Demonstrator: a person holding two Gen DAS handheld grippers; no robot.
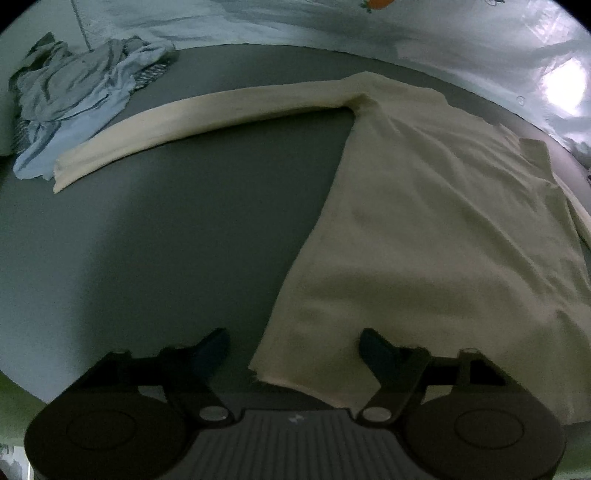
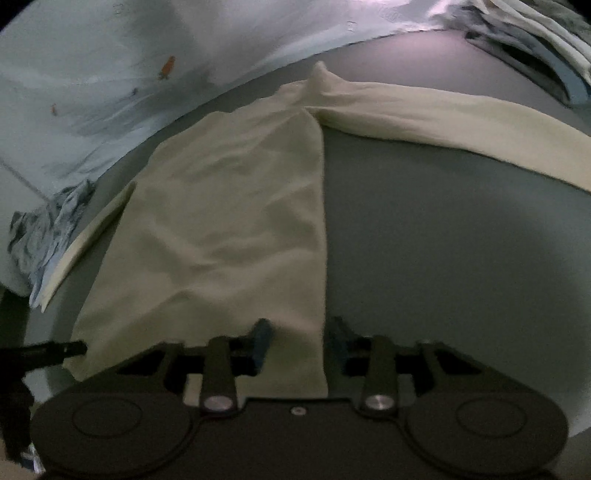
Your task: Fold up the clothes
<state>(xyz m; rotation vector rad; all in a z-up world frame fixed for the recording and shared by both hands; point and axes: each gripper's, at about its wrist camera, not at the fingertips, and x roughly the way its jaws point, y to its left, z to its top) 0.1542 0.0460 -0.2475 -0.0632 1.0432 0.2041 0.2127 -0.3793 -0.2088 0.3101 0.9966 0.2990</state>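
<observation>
A cream long-sleeved shirt (image 1: 436,229) lies flat on a grey table (image 1: 184,240), sleeves spread out to both sides. My left gripper (image 1: 293,345) is open, its jaws straddling the shirt's lower left hem corner. In the right wrist view the same shirt (image 2: 236,221) lies ahead with its right sleeve (image 2: 461,125) stretched to the right. My right gripper (image 2: 301,332) is open, its jaws on either side of the shirt's right side edge near the hem.
A crumpled pale blue garment pile (image 1: 77,99) lies at the table's far left, also in the right wrist view (image 2: 48,236). Folded clothes (image 2: 535,40) are stacked at the far right. A pale patterned sheet (image 1: 332,26) hangs behind the table.
</observation>
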